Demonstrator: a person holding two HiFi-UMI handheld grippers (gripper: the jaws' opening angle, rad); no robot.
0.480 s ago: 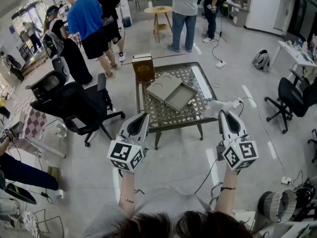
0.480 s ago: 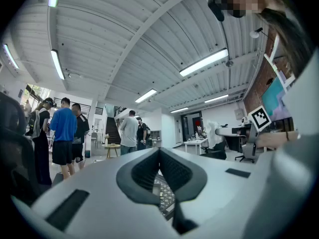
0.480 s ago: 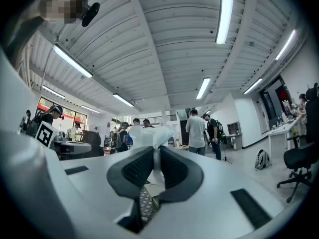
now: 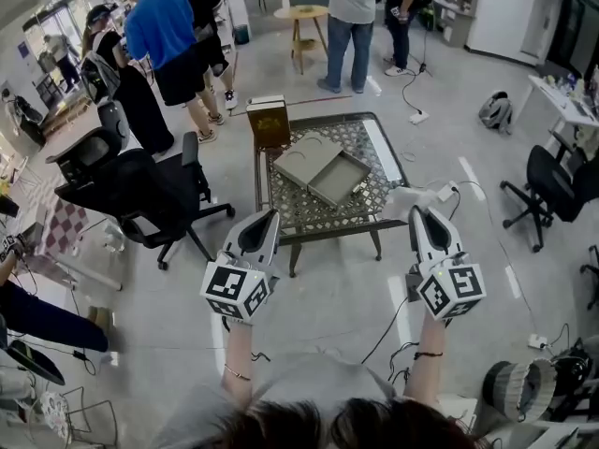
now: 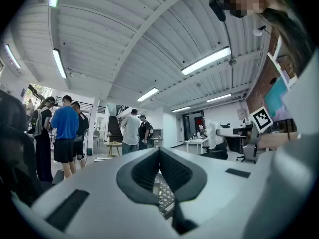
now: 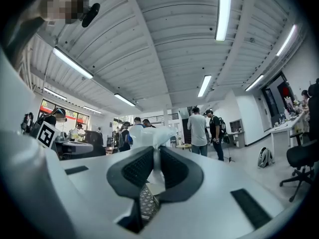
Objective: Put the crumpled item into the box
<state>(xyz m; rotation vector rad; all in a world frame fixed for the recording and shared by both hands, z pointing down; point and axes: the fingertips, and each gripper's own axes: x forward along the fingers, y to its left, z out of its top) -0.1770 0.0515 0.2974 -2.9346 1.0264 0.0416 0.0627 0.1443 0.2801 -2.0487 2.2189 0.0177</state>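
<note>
The crumpled item [image 4: 402, 199] is a wad of white paper or film, pinched at the tip of my right gripper [image 4: 416, 212], just off the near right corner of the table [image 4: 374, 162]. In the right gripper view the wad [image 6: 152, 136] bulges above the jaws of my right gripper [image 6: 155, 152], which are shut on its lower part. The open grey box [image 4: 324, 172] lies on the table's patterned top, with its lid spread beside it. My left gripper [image 4: 271, 215] hangs before the table's near left edge. Its jaws [image 5: 159, 152] meet with nothing between them.
A brown box [image 4: 270, 122] stands on the table's far left corner. Black office chairs [image 4: 140, 195] stand left of the table, and another chair [image 4: 552, 183] at the right. Several people [image 4: 164, 40] stand at the back near a round wooden stool [image 4: 307, 17]. Cables [image 4: 468, 190] run over the floor at the right.
The view has shifted slightly, so the table sits a little higher in the picture. Both grippers keep their pose, and the right one still holds the white wad.
</note>
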